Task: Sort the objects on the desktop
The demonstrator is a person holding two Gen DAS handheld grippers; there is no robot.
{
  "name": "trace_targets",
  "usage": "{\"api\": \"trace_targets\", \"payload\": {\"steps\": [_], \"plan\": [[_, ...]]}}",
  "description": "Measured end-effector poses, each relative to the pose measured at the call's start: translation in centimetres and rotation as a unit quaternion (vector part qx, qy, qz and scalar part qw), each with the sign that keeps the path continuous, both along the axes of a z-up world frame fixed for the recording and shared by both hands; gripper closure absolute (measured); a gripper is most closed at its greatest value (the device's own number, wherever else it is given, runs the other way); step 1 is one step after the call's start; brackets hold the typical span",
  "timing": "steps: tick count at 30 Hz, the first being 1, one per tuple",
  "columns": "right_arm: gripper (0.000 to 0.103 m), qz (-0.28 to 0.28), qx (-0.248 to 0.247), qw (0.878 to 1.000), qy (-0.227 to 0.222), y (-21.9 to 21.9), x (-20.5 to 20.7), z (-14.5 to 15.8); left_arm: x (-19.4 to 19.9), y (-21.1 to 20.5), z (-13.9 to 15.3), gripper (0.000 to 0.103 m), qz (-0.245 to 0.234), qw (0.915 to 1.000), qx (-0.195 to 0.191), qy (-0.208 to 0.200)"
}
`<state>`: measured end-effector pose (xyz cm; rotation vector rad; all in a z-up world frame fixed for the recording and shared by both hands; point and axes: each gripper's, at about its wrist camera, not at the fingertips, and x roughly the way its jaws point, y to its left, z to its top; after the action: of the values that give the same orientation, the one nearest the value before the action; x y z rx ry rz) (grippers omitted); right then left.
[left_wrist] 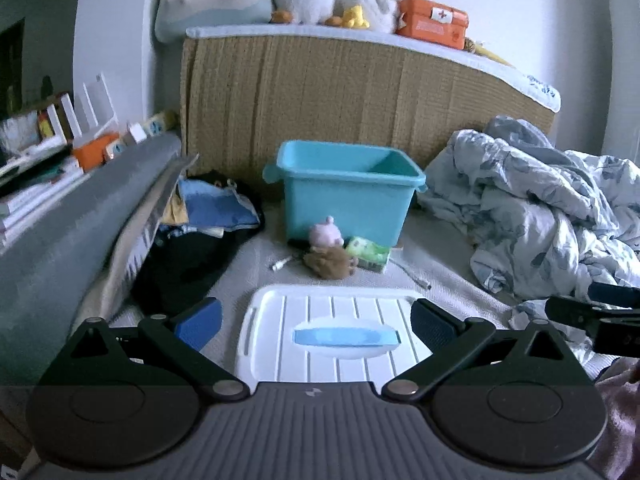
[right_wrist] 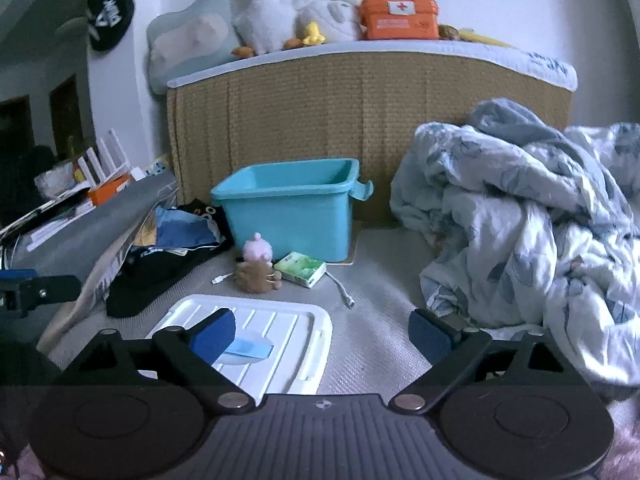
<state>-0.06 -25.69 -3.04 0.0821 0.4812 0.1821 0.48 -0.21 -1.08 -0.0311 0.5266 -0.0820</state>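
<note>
A teal plastic bin [left_wrist: 348, 190] [right_wrist: 292, 208] stands open on the bed by the woven headboard. In front of it lie a brown plush toy [left_wrist: 329, 262] [right_wrist: 256, 274], a pink plush toy [left_wrist: 326, 232] [right_wrist: 258, 249], a green tissue pack [left_wrist: 369, 252] [right_wrist: 301, 267] and a white cable [left_wrist: 412, 276] [right_wrist: 340, 288]. The bin's white lid [left_wrist: 332, 332] [right_wrist: 280, 344] with a blue handle lies flat nearest me. My left gripper [left_wrist: 316, 320] is open above the lid. My right gripper [right_wrist: 322, 332] is open and empty, over the lid's right edge.
A crumpled blue-white duvet [left_wrist: 540, 216] [right_wrist: 520, 216] fills the right side. Dark clothes and blue fabric [left_wrist: 200, 232] [right_wrist: 172, 248] lie at the left beside a grey ledge [left_wrist: 80, 216]. Plush toys and an orange first-aid case [right_wrist: 396, 18] sit on the headboard.
</note>
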Motion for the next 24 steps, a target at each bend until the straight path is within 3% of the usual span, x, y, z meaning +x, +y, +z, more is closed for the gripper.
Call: {"api": "trace_targets", "payload": {"steps": [3, 24], "plan": [[0.007, 0.004, 0.005, 1.0, -0.002, 0.1, -0.2, 0.0, 0.0, -0.2, -0.2, 0.0, 0.0, 0.9999, 0.015, 0.001], [0.017, -0.024, -0.04, 0.999, 0.024, 2.1, -0.1, -0.1, -0.6, 0.9, 0.3, 0.0, -0.004, 1.0, 0.002, 0.001]]}}
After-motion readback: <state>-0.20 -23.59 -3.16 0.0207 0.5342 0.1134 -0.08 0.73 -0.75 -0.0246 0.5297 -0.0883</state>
